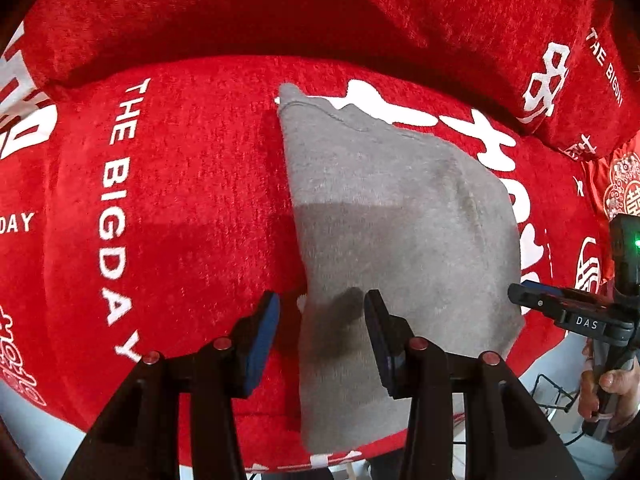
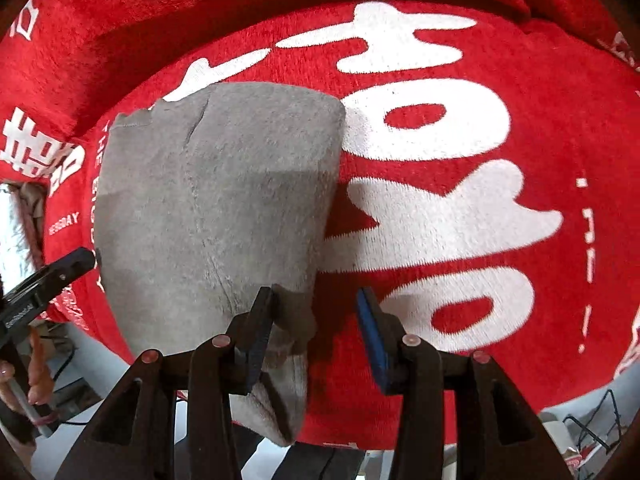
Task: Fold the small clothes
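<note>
A small grey knitted garment [image 1: 392, 216] lies folded on a red cushion [image 1: 180, 200] with white lettering; it also shows in the right wrist view [image 2: 216, 200]. My left gripper [image 1: 322, 312] is open above the garment's near left edge, its fingers apart on either side of that edge. My right gripper [image 2: 314, 312] is open over the garment's near right corner, which hangs over the cushion's front edge; nothing is held. The right gripper also shows at the right of the left wrist view [image 1: 520, 292]. The left gripper's tip shows at the left of the right wrist view [image 2: 80, 260].
A red back cushion [image 1: 280, 12] with white print stands behind the seat. A second red cushion [image 1: 568, 64] sits at the back right. The pale floor [image 2: 92, 364] and some cables [image 2: 596, 432] lie below the front edge.
</note>
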Demonstrator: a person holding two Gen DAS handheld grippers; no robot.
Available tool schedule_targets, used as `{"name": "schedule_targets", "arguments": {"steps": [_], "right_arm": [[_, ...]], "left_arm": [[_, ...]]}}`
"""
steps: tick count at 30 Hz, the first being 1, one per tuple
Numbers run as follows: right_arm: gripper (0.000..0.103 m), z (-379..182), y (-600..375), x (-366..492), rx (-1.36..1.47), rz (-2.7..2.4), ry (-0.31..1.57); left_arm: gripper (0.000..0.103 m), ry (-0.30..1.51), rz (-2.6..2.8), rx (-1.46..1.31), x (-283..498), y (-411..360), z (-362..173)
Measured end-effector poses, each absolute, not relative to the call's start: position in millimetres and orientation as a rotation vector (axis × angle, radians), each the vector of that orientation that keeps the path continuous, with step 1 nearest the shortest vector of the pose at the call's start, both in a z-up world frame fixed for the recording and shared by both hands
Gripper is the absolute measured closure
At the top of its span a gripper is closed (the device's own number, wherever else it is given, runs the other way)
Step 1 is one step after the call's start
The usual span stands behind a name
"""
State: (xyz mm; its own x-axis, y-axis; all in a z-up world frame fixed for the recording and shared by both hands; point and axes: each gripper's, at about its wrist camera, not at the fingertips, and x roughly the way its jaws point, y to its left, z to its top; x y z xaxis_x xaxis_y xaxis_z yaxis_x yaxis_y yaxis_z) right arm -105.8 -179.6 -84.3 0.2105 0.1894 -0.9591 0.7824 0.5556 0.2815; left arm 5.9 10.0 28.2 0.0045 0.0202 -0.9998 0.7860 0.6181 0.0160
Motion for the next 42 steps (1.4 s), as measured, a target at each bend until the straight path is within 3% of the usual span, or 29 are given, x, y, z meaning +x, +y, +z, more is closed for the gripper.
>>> {"name": "schedule_targets", "arguments": {"steps": [9, 12, 13, 16, 18, 20, 22, 23, 24, 42], "right_arm": [[0.055, -56, -173, -118, 0.941, -0.587, 1.301], [0.051, -45, -165, -116, 0.910, -0.614, 1.300], [0.045, -43, -163, -116, 0.905, -0.622, 1.298], [0.038, -35, -155, -112, 0.892, -0.651, 1.293], [0.034, -32, -151, -108, 0.884, -0.666, 1.289], [0.016, -27, -146, -107, 0.868, -0.684, 1.286], [0.013, -22, -142, -106, 0.843, -0.712, 1.278], [0.003, -20, -141, -106, 0.830, -0.726, 1.279], [0.000, -17, -139, -105, 0.812, -0.740, 1.274], [0.000, -12, -133, -108, 0.777, -0.803, 1.273]], "left_arm": [[0.057, 1.373, -0.636, 0.777, -1, 14, 54], [0.057, 1.349, -0.583, 0.785, -2, 16, 60], [0.053, 1.355, -0.574, 0.797, -3, 16, 60], [0.014, 1.347, -0.569, 0.833, -10, 18, 61], [0.013, 1.316, -0.571, 0.859, -17, 18, 66], [0.012, 1.312, -0.568, 0.875, -21, 19, 67], [0.000, 1.311, -0.559, 0.886, -24, 19, 67], [0.000, 1.299, -0.552, 0.891, -26, 20, 68], [0.000, 1.294, -0.549, 0.902, -29, 20, 68], [0.000, 1.291, -0.567, 0.903, -39, 21, 70]]}}
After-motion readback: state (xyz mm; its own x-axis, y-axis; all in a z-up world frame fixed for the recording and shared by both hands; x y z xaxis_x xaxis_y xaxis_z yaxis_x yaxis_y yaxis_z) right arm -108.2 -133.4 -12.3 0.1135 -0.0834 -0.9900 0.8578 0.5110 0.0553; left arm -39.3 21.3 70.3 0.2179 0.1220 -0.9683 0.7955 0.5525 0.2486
